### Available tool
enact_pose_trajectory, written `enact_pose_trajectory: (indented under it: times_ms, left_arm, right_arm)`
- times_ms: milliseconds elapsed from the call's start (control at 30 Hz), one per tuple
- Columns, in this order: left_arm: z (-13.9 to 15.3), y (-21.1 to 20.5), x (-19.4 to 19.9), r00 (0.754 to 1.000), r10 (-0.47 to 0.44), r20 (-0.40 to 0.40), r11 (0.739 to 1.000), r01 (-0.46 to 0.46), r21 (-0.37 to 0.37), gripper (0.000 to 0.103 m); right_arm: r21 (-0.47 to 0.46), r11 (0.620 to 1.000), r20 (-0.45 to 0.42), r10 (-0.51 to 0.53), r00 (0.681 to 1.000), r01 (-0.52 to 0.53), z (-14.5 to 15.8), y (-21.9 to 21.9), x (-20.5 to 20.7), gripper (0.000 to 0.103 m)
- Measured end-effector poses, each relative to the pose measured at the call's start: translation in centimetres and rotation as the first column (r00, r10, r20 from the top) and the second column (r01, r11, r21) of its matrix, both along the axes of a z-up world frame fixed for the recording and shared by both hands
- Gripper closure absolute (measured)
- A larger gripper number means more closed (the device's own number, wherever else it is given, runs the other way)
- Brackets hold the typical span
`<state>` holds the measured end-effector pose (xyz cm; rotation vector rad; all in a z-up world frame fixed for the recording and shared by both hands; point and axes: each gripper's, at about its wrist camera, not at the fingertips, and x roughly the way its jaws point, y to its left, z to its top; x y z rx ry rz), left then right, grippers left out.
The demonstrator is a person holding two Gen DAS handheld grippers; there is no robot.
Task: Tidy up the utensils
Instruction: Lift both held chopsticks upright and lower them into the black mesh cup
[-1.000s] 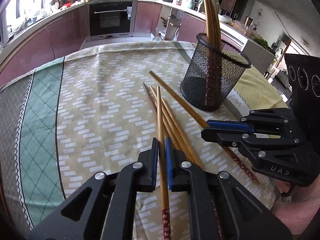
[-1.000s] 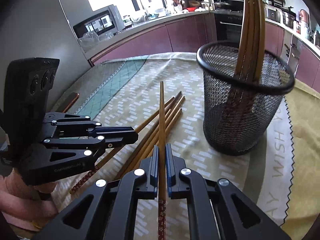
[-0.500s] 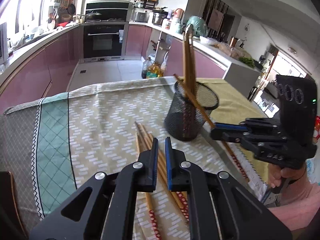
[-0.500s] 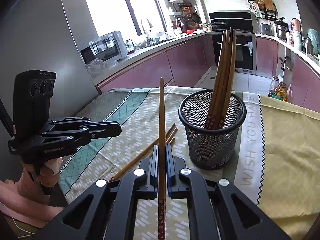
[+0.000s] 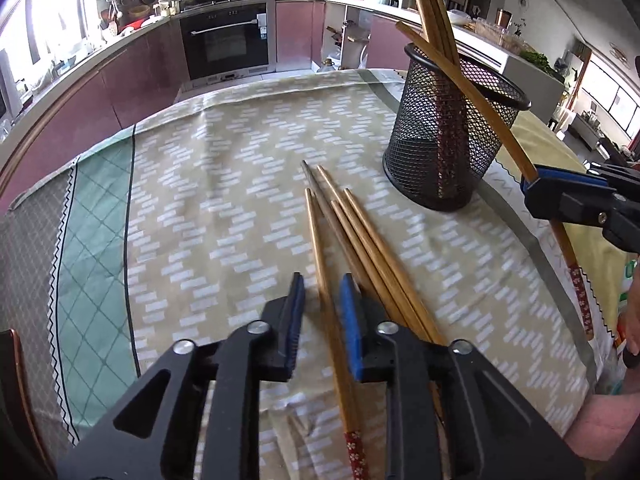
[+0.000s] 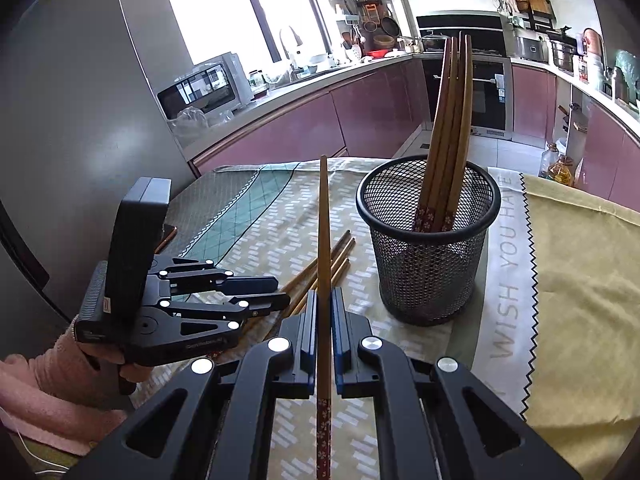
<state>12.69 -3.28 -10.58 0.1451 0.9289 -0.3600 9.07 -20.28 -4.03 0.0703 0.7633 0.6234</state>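
Several wooden chopsticks (image 5: 360, 240) with red flowered ends lie side by side on the tablecloth. My left gripper (image 5: 322, 284) sits low over them; its jaws are opening, with one chopstick (image 5: 320, 240) lying loose between the pads. A black mesh cup (image 6: 428, 264) stands upright with several chopsticks (image 6: 448, 120) leaning inside. My right gripper (image 6: 324, 300) is shut on a single chopstick (image 6: 324, 220), held above the cloth left of the cup. In the left wrist view that chopstick (image 5: 480, 108) crosses in front of the cup (image 5: 440, 140).
A patterned tablecloth (image 5: 200, 200) with a green band covers the table, and a yellow cloth (image 6: 580, 280) lies right of the cup. A grey fridge (image 6: 80, 120) stands close on the left. Pink sleeves (image 6: 48, 392) hold the grippers. Kitchen cabinets ring the background.
My left gripper rose empty, then came back down over the loose chopsticks with its jaws parted around one. My right gripper lifted its chopstick off the cloth and drew back from the cup.
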Motion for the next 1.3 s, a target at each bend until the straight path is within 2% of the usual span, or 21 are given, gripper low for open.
enact_pose_trajectory:
  times_ms: [33,200,367,633,800,1033,1300]
  left_arm:
    - [0.0,0.0,0.1,1.000,0.005,-0.002,1.000,-0.005,-0.004,0.094]
    - [0.7,0.3,0.1,1.000,0.020,0.007,0.999,-0.019,-0.031,0.096]
    - [3.6,0.9,-0.8,0.999,-0.015,0.050,0.994,0.020,-0.103,0.096]
    - [9.3,2.1,-2.3,0.989,-0.053,0.137,0.968,0.085,-0.235,0.096]
    - [12.0,2.8,-3.3,0.980,-0.056,0.191,0.949,0.112,-0.293,0.096]
    - [14.6,3.5,-3.8,0.969,-0.036,0.245,0.931,0.122,-0.345,0.096]
    - [17.3,2.1,-2.5,0.954,-0.028,0.299,0.911,0.147,-0.386,0.096]
  right_arm:
    - [0.001,1.000,0.001,-0.002,1.000,0.002,0.0,-0.1,0.0,0.097]
    - [0.010,1.000,0.018,-0.015,1.000,0.014,0.5,-0.6,-0.1,0.097]
    - [0.022,0.999,0.047,-0.036,0.998,0.035,1.4,-1.5,-0.2,0.097]
    - [0.057,0.997,0.080,-0.059,0.995,0.055,2.7,-2.9,0.2,0.097]
    - [0.078,0.996,0.088,-0.060,0.994,0.053,3.2,-3.2,0.4,0.097]
    - [0.091,0.995,0.114,-0.054,0.992,0.044,4.0,-3.5,0.6,0.097]
    - [0.105,0.993,0.173,-0.073,0.982,0.055,5.8,-3.9,1.6,0.097]
